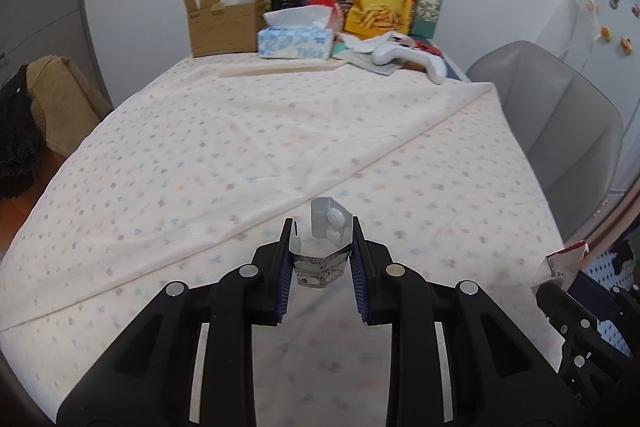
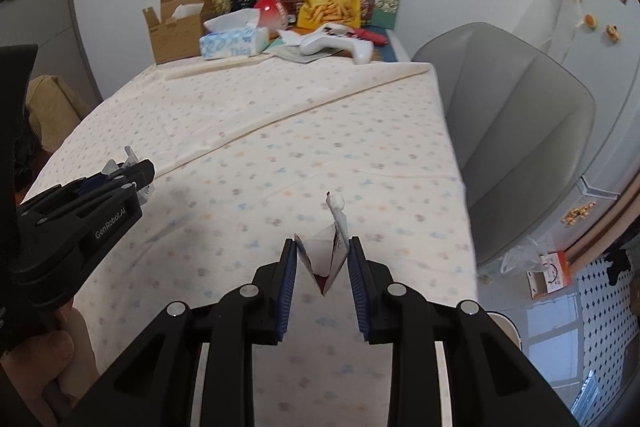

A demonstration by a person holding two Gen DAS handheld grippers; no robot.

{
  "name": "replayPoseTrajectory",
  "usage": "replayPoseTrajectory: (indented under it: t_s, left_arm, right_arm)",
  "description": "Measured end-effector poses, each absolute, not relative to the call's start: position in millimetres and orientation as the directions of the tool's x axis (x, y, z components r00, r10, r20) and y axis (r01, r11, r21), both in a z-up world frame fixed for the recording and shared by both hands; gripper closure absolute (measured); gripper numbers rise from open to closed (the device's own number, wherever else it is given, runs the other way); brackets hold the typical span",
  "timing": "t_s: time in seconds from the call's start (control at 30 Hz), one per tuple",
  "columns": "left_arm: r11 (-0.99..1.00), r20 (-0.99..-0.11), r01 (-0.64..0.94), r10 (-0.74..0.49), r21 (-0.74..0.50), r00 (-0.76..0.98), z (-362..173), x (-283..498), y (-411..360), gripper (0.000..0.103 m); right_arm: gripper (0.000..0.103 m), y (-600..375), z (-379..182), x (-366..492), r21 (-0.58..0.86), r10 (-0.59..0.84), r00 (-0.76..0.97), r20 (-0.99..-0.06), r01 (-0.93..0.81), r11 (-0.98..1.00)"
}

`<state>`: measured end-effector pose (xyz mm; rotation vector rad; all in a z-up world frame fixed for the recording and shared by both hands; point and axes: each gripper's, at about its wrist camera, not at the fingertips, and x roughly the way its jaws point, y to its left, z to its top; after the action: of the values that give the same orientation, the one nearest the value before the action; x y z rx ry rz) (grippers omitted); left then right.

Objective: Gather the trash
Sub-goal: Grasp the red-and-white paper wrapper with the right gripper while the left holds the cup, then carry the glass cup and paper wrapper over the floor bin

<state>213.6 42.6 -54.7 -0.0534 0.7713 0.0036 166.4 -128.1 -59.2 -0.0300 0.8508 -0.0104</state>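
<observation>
Left wrist view shows the left claw (image 1: 320, 247) clenched on a bent pill blister strip (image 1: 326, 243), lifted just above the patterned tablecloth (image 1: 240, 147) on the tabletop. Right wrist view shows the right claw (image 2: 322, 259) pinching a folded red-and-white wrapper (image 2: 326, 263), also held above the cloth. Both pieces of trash look picked up, so the step in hand is probably the carry to a bin. No bin is visible in either view. The next move likely calls for keeping both grips firm, since each piece is thin and could slip out.
</observation>
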Motion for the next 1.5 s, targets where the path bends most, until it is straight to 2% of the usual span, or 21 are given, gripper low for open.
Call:
replayPoseTrajectory:
  t_s: [0.7,1.3,1.37,1.47,1.5]
  left_arm:
    - [0.961,-0.668,0.276,-0.216,-0.016,0.712,-28.6,187.4,-143.8,0.077]
    - [0.889,-0.733,0.455,-0.279,0.046,0.62,-64.3,186.0,-284.7,0.077]
    - [0.881,-0.742,0.47,-0.28,0.053,0.61,-69.6,186.0,-297.9,0.077]
    - [0.87,-0.754,0.489,-0.281,0.06,0.593,-78.3,187.1,-314.7,0.077]
    - [0.866,-0.76,0.496,-0.279,0.065,0.587,-82.0,187.1,-321.8,0.077]
  right_arm:
    - [0.075,-298.0,-28.9,105.8,-0.001,-0.215,0.683,-0.698,0.3,0.954]
    - [0.073,-431.8,-77.0,83.1,0.064,-0.279,0.595,-0.754,0.489,0.87]
    - [0.07,-447.1,-85.9,82.0,0.072,-0.281,0.582,-0.763,0.508,0.858]
    - [0.058,-468.0,-98.2,79.2,0.081,-0.291,0.567,-0.771,0.54,0.838]
    - [0.05,-474.4,-102.4,78.1,0.085,-0.292,0.563,-0.773,0.549,0.831]
